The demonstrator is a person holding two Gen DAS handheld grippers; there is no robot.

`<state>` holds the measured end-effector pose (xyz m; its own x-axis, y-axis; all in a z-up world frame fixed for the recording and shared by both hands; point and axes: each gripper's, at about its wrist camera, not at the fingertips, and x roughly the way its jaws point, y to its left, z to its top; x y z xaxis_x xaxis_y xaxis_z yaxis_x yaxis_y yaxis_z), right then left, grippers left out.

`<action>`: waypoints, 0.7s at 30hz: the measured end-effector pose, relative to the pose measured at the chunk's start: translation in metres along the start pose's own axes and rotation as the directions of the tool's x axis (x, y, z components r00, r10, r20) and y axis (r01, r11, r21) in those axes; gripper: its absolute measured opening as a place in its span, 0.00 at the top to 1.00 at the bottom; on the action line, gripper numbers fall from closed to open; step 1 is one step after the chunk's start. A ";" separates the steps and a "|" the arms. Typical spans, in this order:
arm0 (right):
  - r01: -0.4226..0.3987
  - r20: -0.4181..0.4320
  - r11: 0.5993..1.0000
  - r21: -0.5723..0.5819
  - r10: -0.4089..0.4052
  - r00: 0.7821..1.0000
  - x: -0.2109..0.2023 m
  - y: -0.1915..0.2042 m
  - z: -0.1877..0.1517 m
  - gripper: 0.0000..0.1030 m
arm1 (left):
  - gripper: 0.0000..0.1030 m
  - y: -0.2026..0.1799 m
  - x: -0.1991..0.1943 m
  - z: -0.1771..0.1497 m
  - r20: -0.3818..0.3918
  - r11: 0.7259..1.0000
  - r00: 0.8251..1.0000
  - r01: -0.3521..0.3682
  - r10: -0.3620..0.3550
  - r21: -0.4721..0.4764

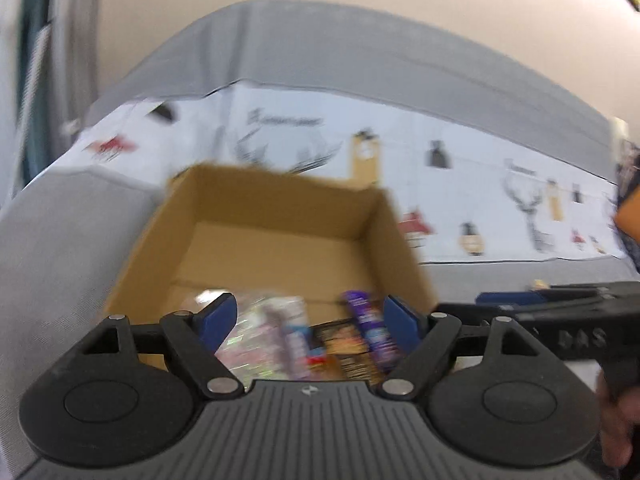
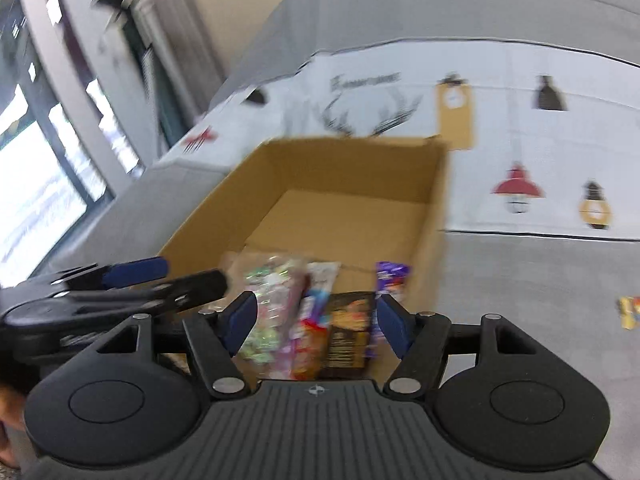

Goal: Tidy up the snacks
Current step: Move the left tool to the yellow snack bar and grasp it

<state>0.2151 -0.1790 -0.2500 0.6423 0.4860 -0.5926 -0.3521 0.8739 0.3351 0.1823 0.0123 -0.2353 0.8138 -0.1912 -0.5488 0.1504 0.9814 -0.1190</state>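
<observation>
An open cardboard box (image 1: 256, 208) (image 2: 434, 216) sits on a grey sofa. Several snacks lie at its near end: a clear crinkly bag (image 1: 260, 332) (image 2: 268, 304), a dark orange-printed pack (image 1: 344, 340) (image 2: 348, 332) and a purple wrapper (image 1: 370, 324) (image 2: 390, 276). My left gripper (image 1: 310, 320) is open and empty, above the box's near edge. My right gripper (image 2: 316, 316) is open and empty, also above the snacks. Each gripper shows in the other's view, the right one (image 1: 560, 308) and the left one (image 2: 120, 284). Both views are blurred.
A white cover with printed antlers and lamps (image 1: 480, 184) (image 2: 520, 120) drapes the sofa back behind the box. A small yellow wrapped snack (image 2: 628, 312) lies on the grey seat to the right. A window (image 2: 40, 160) is at the left.
</observation>
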 end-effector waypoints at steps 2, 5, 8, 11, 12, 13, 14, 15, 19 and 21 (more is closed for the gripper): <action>0.021 0.034 0.999 0.026 -0.022 0.999 -0.019 -0.023 0.000 0.34 | 0.18 -0.026 0.004 0.006 0.020 0.999 0.999 0.026 -0.026 0.027; 0.067 0.080 0.995 0.072 -0.072 0.994 -0.041 -0.062 -0.005 0.34 | 0.18 -0.070 0.021 0.014 0.032 0.995 0.997 0.067 -0.069 0.072; 0.096 0.113 0.987 0.128 -0.110 0.987 -0.055 -0.106 -0.015 0.34 | 0.18 -0.120 0.046 0.015 0.019 0.984 0.993 0.109 -0.113 0.144; 0.114 0.136 0.970 0.214 -0.145 0.980 -0.072 -0.158 -0.030 0.34 | 0.18 -0.165 0.076 0.010 0.003 0.968 0.989 0.142 -0.146 0.208; 0.125 0.147 0.962 0.243 -0.163 0.976 -0.078 -0.177 -0.036 0.34 | 0.19 -0.178 0.089 0.007 -0.010 0.961 0.987 0.157 -0.159 0.227; 0.130 0.155 0.956 0.263 -0.175 0.972 -0.081 -0.193 -0.042 0.34 | 0.22 -0.190 0.103 0.005 -0.028 0.955 0.985 0.172 -0.171 0.242; 0.137 0.161 0.950 0.280 -0.187 0.969 -0.084 -0.211 -0.046 0.34 | 0.25 -0.202 0.118 0.003 -0.044 0.949 0.982 0.187 -0.181 0.255; 0.157 0.157 0.942 0.298 -0.210 0.965 -0.085 -0.231 -0.050 0.34 | 0.28 -0.213 0.133 0.001 -0.055 0.942 0.980 0.201 -0.193 0.268; 0.194 0.126 0.886 0.420 -0.268 0.955 -0.086 -0.296 -0.057 0.34 | 0.31 -0.249 0.192 -0.003 -0.083 0.918 0.967 0.254 -0.240 0.306; 0.178 0.139 0.862 0.475 -0.274 0.952 -0.086 -0.322 -0.054 0.34 | 0.31 -0.269 0.222 -0.004 -0.114 0.899 0.955 0.296 -0.274 0.323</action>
<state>0.2358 -0.5020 -0.3465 0.8024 0.2225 -0.5538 0.1343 0.8368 0.5308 0.3202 -0.2946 -0.3290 0.6719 -0.4528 -0.5861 0.5577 0.8301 -0.0020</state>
